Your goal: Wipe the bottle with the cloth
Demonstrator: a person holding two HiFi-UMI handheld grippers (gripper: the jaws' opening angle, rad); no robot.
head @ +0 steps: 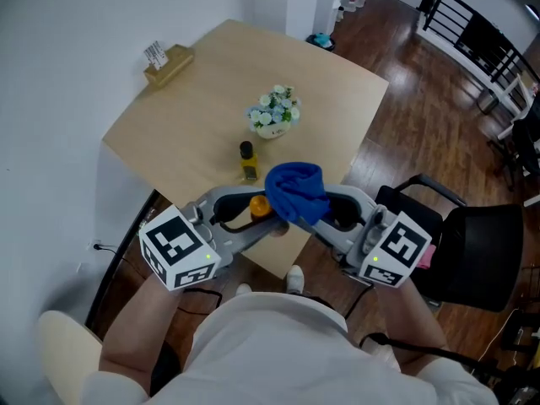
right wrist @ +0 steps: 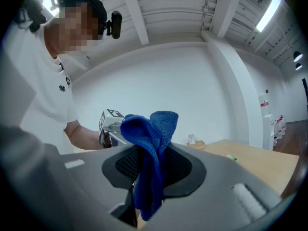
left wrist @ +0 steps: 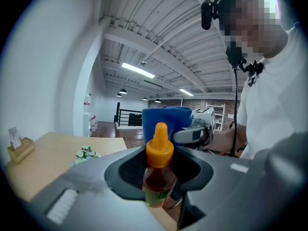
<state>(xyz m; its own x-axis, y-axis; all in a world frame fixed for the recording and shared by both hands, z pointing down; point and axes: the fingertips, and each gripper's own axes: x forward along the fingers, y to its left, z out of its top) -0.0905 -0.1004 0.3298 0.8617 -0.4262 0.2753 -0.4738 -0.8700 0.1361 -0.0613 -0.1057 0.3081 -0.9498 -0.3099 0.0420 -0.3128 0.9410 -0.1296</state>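
Bottle (left wrist: 158, 177) with an orange nozzle cap, reddish-brown liquid and a green label low on its body sits upright between the jaws of the left claw (head: 246, 218), which are clamped on its body. It is held in the air in front of the person's chest, over the near corner of the tabletop (head: 202, 108). The right claw (right wrist: 149, 177) faces it from the other side, its jaws closed on a blue cloth (right wrist: 151, 148). The cloth is pinched at its middle, so one bunched fold stands above the jaws and a longer tail hangs below them.

In the head view the cloth's bunched top lies just beside the orange cap, on its right and partly over it. Whether the two touch cannot be told. In the left gripper view the cloth rises directly behind the cap. The marker cubes, left (head: 177, 247) and right (head: 396, 247), sit nearest the person, above the knees.

Farther out on the light wooden tabletop, a small bottle with a dark cap (head: 247, 162) and yellowish contents stands upright just beyond the two claws. Behind it is a white bowl of pale flowers (head: 273, 113). At the far left edge, by the wall, is a wooden holder with cards (head: 167, 62).

To the right a black chair (head: 481, 256) stands on the dark wood floor (head: 422, 99), and a black railing (head: 481, 40) runs along the far side.
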